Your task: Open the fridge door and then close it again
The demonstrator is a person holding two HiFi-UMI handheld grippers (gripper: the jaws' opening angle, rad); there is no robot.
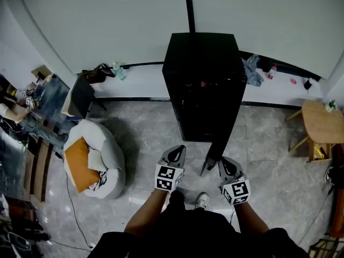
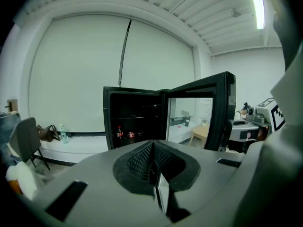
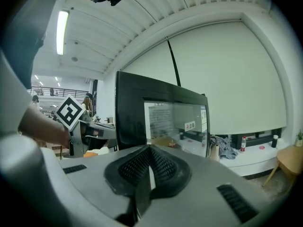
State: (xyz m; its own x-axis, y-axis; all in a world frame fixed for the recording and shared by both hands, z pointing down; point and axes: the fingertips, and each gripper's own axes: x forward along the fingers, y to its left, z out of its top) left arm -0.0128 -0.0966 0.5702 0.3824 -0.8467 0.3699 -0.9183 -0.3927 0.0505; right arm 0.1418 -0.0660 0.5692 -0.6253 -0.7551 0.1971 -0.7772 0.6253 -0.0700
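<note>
Tiled floor, white wall behind. Fridge (image 1: 203, 85) against wall, door (image 1: 211, 157) swung wide toward person. Left gripper (image 1: 176, 152) and right gripper (image 1: 224, 163) flank door edge, jaws together, nothing held. Opening looks done. Closing next: right gripper should push door's outer face until it seats.

The fridge (image 1: 203, 85) has a smooth black casing with a faint gloss. Its door (image 3: 163, 122) frames a glass pane that mirrors the room. The floor (image 1: 140, 128) is polished grey stone-look tile, shiniest along its left edge. The left gripper (image 2: 154, 146) and right gripper (image 3: 149, 147) have matt grey plastic shells, and their pads (image 2: 138, 163) are black and cross-hatched. At the floor's right edge the round table (image 1: 321, 121) is pale, smooth wood. Towards the left edge the seat (image 1: 105, 152) is soft white cloth with an orange fabric cushion (image 1: 79, 163). The ledge (image 1: 145, 82) is matt white.
</note>
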